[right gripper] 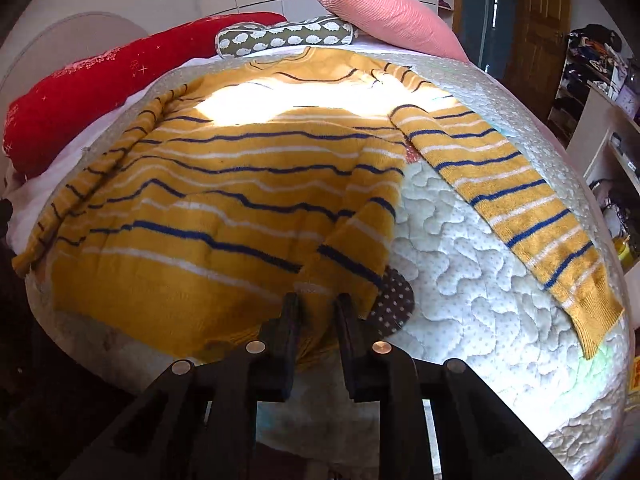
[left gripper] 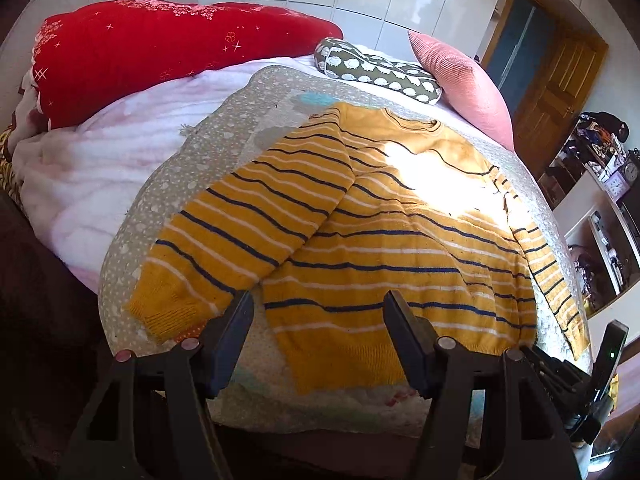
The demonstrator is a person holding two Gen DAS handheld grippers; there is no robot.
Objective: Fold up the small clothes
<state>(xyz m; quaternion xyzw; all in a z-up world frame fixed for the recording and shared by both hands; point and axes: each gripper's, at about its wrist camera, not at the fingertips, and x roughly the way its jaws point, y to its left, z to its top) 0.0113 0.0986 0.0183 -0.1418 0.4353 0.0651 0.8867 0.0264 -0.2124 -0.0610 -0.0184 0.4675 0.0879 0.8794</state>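
- The sweater lies face up on the quilt that covers the bed, its neck toward the pillows and its hem at the near edge.
- The sleeve on the left gripper's side is spread out beside the body; the other sleeve runs down over the quilt, apart from the body.
- Our right gripper has its jaws drawn close on the lower side corner of the sweater; a ridge of knit rises between them, so we read this as a pinch on the hem corner.
- Our left gripper stands released, its jaws wide over the hem, with no cloth between them.
- We judge the step in hand to be folding one side of the body inward.
- To do it well, we should keep the pinch on both layers of the knit, lift only enough to clear the surface, and carry the corner straight across so the fold line runs from shoulder to hem.
- The left gripper could press the hem flat so the body does not drag along.
- The loose sleeve should be laid over the body before the last fold.
- Both grippers point steeply down at the near edge of the bed, side by side.
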